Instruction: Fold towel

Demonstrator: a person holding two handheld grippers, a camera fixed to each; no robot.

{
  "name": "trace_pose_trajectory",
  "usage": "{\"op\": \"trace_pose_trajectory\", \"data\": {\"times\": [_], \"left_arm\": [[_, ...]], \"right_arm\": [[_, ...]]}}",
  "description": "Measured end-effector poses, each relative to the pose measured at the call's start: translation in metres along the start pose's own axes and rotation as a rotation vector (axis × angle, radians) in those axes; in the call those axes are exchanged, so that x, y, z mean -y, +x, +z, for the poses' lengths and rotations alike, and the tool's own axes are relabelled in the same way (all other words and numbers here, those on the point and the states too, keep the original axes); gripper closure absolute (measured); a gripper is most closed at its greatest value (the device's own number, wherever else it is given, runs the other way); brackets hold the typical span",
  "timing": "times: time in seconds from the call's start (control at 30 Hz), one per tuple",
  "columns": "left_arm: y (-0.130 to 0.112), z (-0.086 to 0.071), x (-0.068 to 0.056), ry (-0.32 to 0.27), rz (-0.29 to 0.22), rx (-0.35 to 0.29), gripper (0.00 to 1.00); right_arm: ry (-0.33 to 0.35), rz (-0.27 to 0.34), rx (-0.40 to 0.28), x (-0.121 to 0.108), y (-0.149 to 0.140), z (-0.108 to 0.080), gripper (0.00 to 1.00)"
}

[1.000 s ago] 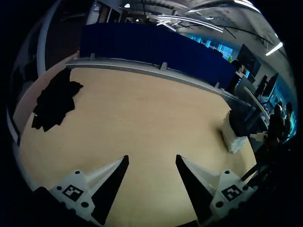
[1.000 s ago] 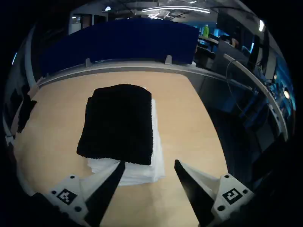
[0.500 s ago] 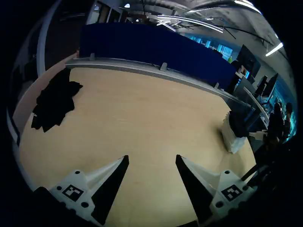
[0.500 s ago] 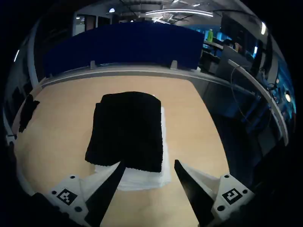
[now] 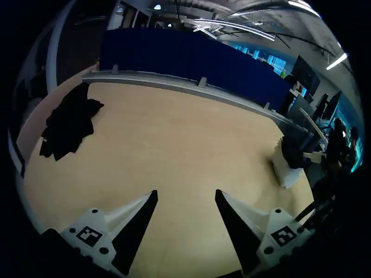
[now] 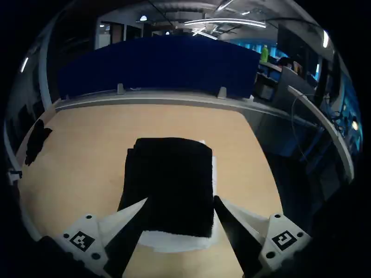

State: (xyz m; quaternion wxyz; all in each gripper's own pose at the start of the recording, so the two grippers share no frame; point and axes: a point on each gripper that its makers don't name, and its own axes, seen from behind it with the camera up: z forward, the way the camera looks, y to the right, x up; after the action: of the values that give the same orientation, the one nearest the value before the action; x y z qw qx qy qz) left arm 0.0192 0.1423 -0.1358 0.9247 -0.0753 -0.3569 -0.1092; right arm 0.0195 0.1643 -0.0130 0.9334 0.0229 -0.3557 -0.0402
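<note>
A folded black towel (image 6: 169, 185) lies on top of folded white towels (image 6: 174, 242) near the table's right edge. My right gripper (image 6: 182, 199) is open, its two fingertips reaching over the near part of the black towel, one toward each side. A crumpled black towel (image 5: 69, 121) lies at the far left of the table and is also seen small as a crumpled black towel (image 6: 37, 141). My left gripper (image 5: 185, 192) hangs open above bare wood with nothing between its fingers. The towel stack (image 5: 286, 167) sits far off to its right.
The light wooden table (image 5: 176, 139) has a grey rail (image 5: 185, 85) and a blue partition (image 5: 185, 51) along its far edge. Its right edge (image 6: 259, 162) drops off toward office desks with monitors. A person (image 5: 341, 148) in dark clothes stands by the stack.
My right gripper has moved forward onto the towel stack, so the black towel now lies under its fingertips. The left gripper has barely moved.
</note>
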Motion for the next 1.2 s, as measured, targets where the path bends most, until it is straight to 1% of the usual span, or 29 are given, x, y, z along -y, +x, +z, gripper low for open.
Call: {"op": "trace_pose_trajectory", "data": {"times": [0.2, 0.4, 0.5, 0.7, 0.9, 1.07, 1.2], "left_arm": [[0.001, -0.004, 0.004, 0.012, -0.008, -0.004, 0.08], [0.002, -0.004, 0.007, 0.024, -0.021, -0.008, 0.08], [0.002, -0.004, 0.009, 0.029, -0.027, -0.008, 0.08], [0.000, -0.005, 0.016, 0.046, -0.035, -0.008, 0.09], [0.000, -0.006, 0.023, 0.060, -0.048, -0.010, 0.08], [0.001, -0.004, 0.024, 0.063, -0.048, -0.009, 0.08], [0.001, -0.003, 0.022, 0.059, -0.044, -0.008, 0.08]], "right_arm": [[0.019, -0.041, -0.017, 0.012, 0.027, 0.023, 0.00], [0.034, -0.042, -0.022, 0.019, 0.045, 0.044, 0.00], [0.032, -0.035, -0.022, 0.019, 0.048, 0.054, 0.00], [0.029, -0.026, 0.008, 0.017, 0.041, 0.072, 0.00], [0.029, -0.030, 0.029, 0.017, 0.033, 0.082, 0.00], [0.028, -0.038, 0.033, 0.018, 0.031, 0.085, 0.00], [0.027, -0.042, 0.031, 0.019, 0.033, 0.082, 0.00]]}}
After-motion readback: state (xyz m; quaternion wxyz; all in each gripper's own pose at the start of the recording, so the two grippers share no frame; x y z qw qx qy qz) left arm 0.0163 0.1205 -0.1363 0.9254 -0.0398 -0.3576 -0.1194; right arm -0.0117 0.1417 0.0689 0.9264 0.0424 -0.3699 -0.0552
